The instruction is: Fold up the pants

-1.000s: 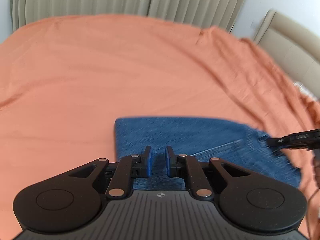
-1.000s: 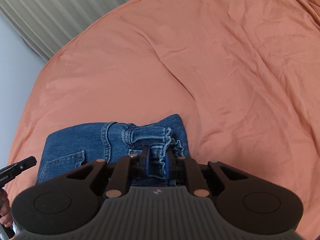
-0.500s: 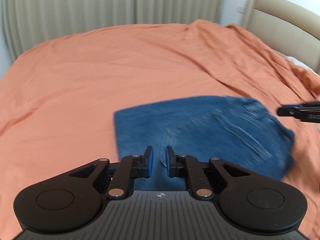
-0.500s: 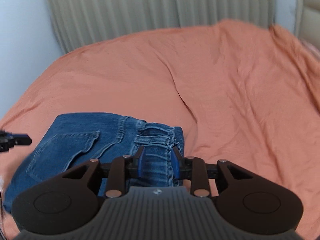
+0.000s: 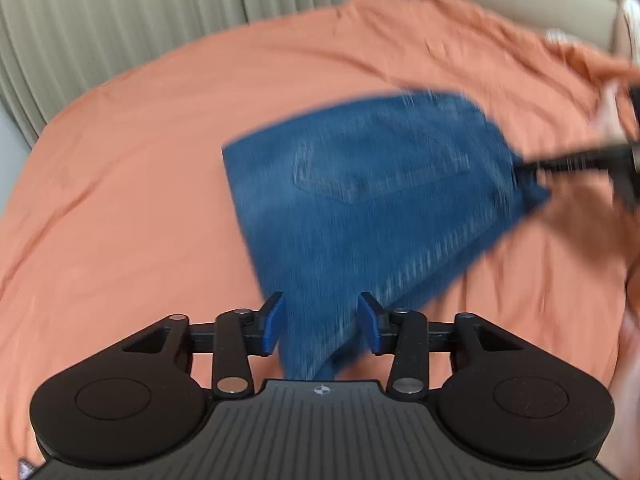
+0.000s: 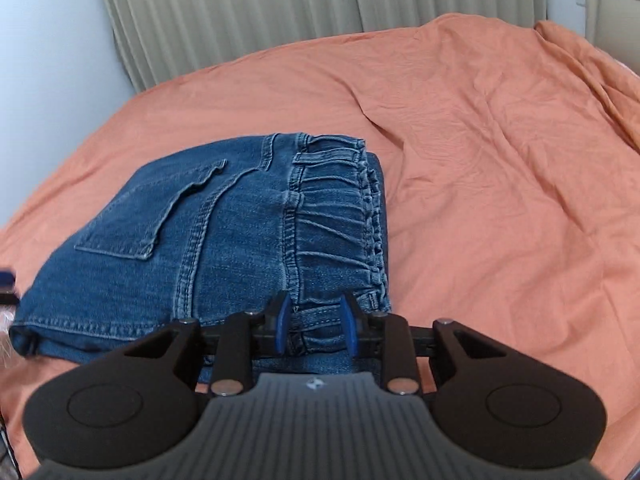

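blue denim pants [image 6: 224,240], plain orange bedsheet [image 6: 480,168], beige pleated curtain [image 6: 280,12], black grippers with blue pads [image 6: 282,320]

- Left wrist view: pants [image 5: 360,200] smeared by motion blur; pocket seams and stitching unreadable.
- Near corner of the pants runs under the left gripper [image 5: 320,326] body; whether the opening jaws' pads touch the cloth, cannot tell.
- Right gripper [image 5: 580,164] cut off by the right edge there; only a dark blurred bar shows, tip probably at the waistband.
- Right wrist view: near hem of the pants hidden behind the right gripper's body.
- Left edge of that view: a dark bit and a pale blur, too cropped to name.
- Bed [image 6: 500,200] cut off on all sides.
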